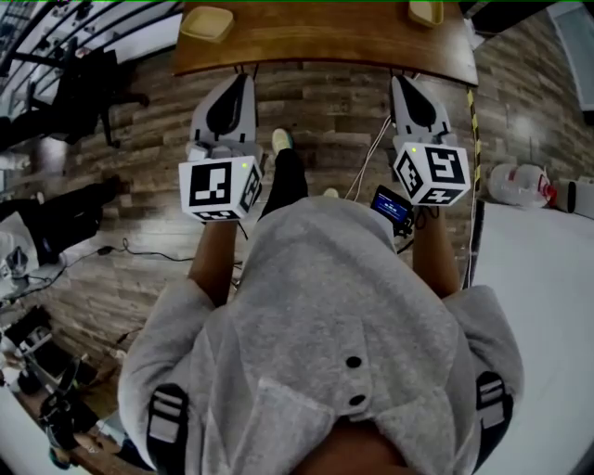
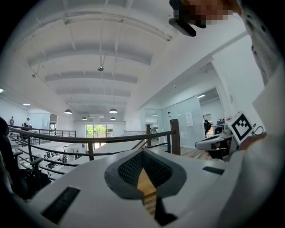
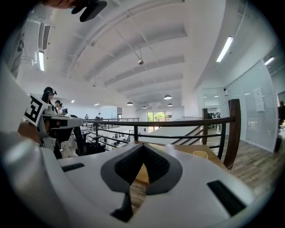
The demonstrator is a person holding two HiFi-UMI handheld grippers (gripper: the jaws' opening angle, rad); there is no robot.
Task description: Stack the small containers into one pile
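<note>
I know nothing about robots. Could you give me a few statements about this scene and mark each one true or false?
1. The yellow containers lie apart on the wooden table, not yet stacked. True.
2. The right gripper is holding a container. False: its jaws are together with nothing between them.
3. The left gripper has its jaws together and carries nothing. True.
4. The person is wearing a red jacket. False: the person wears a grey hooded top.
</note>
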